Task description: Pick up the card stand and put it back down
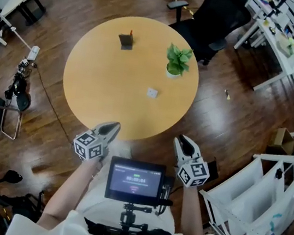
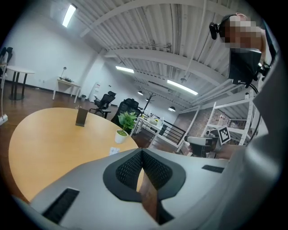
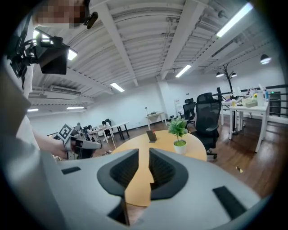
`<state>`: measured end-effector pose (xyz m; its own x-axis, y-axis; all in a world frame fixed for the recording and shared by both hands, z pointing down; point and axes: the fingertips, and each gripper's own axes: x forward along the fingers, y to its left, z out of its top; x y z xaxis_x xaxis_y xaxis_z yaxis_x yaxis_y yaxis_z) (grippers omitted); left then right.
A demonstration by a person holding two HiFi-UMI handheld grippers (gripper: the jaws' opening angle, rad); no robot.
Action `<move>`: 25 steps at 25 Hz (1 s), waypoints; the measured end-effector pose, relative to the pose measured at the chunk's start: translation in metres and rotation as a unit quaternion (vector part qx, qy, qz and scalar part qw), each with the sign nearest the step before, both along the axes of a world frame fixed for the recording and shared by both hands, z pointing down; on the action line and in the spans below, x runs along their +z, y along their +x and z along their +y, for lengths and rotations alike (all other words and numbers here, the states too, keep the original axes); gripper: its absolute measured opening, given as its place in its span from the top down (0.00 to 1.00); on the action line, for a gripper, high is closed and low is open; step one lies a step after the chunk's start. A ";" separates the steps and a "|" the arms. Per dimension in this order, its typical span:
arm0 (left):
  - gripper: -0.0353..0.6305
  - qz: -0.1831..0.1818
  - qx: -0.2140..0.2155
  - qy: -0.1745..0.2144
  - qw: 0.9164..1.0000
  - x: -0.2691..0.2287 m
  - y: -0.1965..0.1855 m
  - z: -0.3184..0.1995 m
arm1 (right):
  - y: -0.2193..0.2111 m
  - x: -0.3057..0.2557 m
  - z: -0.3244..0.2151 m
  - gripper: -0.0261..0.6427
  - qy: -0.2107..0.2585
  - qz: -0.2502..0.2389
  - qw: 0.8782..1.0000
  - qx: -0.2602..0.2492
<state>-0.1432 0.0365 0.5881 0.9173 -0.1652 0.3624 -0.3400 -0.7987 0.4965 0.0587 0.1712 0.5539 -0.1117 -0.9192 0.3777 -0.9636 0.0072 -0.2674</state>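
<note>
The card stand [image 1: 126, 40] is a small dark upright holder on the far left part of the round wooden table [image 1: 103, 79]. It also shows in the left gripper view, card stand [image 2: 81, 116], and in the right gripper view, card stand [image 3: 151, 135]. Both grippers hover at the table's near edge, far from it. My left gripper [image 1: 113, 126] [image 2: 141, 152] has its tips touching with nothing between them. My right gripper [image 1: 181, 140] [image 3: 144, 150] keeps a narrow empty gap between its pads.
A small potted plant [image 1: 176, 61] [image 2: 124, 126] [image 3: 178, 132] and a little white square item [image 1: 152, 93] also stand on the table. A black office chair [image 1: 218, 15] is behind it. White racks [image 1: 268, 189] stand at the right, cluttered stands at the left.
</note>
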 end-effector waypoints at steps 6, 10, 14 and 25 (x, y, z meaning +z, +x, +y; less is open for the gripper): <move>0.95 0.001 0.031 0.026 0.999 -0.008 0.001 -0.037 | -0.006 0.000 -0.033 0.84 0.002 0.010 1.000 0.021; 0.95 0.005 0.052 0.032 0.998 -0.014 0.004 -0.057 | -0.010 0.002 -0.051 0.84 -0.001 0.015 0.999 0.038; 0.95 0.012 0.068 0.035 0.997 -0.018 0.004 -0.077 | -0.014 -0.001 -0.067 0.84 0.002 0.023 0.999 0.050; 0.95 0.031 0.067 0.024 0.997 -0.020 -0.011 -0.106 | -0.029 -0.010 -0.087 0.84 -0.001 0.038 0.998 0.055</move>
<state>-0.1543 -0.0699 0.5677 0.9530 -0.0549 0.2981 -0.1974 -0.8586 0.4732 0.0296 0.0846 0.5437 0.0193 -0.9238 0.3823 -0.9759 -0.1005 -0.1937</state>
